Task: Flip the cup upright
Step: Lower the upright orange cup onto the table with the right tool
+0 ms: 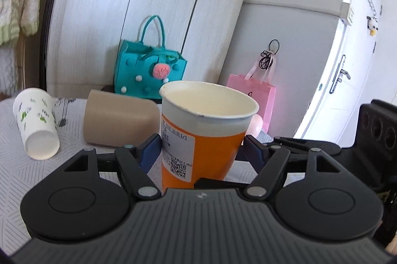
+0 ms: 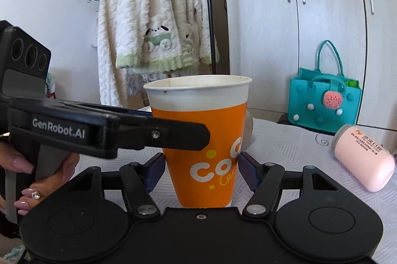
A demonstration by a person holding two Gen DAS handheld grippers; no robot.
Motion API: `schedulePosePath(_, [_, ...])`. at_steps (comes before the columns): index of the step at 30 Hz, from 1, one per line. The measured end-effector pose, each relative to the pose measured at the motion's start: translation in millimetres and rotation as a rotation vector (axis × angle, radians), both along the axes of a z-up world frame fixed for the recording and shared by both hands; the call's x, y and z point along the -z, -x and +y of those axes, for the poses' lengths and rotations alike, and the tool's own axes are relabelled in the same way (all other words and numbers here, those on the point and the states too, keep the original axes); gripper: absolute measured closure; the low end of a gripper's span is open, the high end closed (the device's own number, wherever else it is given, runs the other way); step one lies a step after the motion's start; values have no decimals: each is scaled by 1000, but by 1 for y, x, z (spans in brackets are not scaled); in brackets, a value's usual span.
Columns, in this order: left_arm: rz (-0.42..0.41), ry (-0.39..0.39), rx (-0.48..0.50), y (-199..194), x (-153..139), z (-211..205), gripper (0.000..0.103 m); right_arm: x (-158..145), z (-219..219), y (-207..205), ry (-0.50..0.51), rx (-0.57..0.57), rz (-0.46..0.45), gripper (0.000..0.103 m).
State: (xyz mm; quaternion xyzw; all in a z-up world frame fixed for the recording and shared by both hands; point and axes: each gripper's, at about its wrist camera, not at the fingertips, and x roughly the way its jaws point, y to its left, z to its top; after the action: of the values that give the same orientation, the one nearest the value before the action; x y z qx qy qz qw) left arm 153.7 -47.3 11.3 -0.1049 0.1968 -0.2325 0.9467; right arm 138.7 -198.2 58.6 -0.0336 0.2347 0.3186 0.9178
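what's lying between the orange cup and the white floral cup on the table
In the left wrist view, a beige cup lies on its side between the upright orange cup and the tipped white floral cup. Its far end runs behind the orange cup.

1. The orange paper cup's (image 1: 203,140) base hides behind the left tool's body.
2. Behind that cup, the tan plastic cup (image 1: 119,120) is partly covered.
3. The label's small print beside the cup's QR code is unreadable.

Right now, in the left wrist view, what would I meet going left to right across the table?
White floral cup lying on its side → beige cup on its side → upright orange cup → pink gift bag.
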Motion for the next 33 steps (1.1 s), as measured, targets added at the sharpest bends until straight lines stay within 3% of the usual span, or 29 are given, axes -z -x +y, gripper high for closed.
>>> schedulePosePath(11, [-29, -46, -5, 5, 2, -11, 31, 6, 0, 2, -5, 12, -11, 33])
schedulePosePath(17, [-13, -47, 3, 3, -1, -13, 23, 8, 3, 10, 33, 10, -57, 32])
schedulePosePath(20, [-16, -46, -6, 8, 0, -11, 14, 8, 4, 15, 51, 22, -93, 24])
schedulePosePath(25, [11, -72, -19, 20, -5, -8, 13, 6, 0, 25, 56, 41, -103, 19])
schedulePosePath(33, [-21, -77, -108, 61, -16, -1, 13, -6, -7, 59, 55, 102, -144, 15])
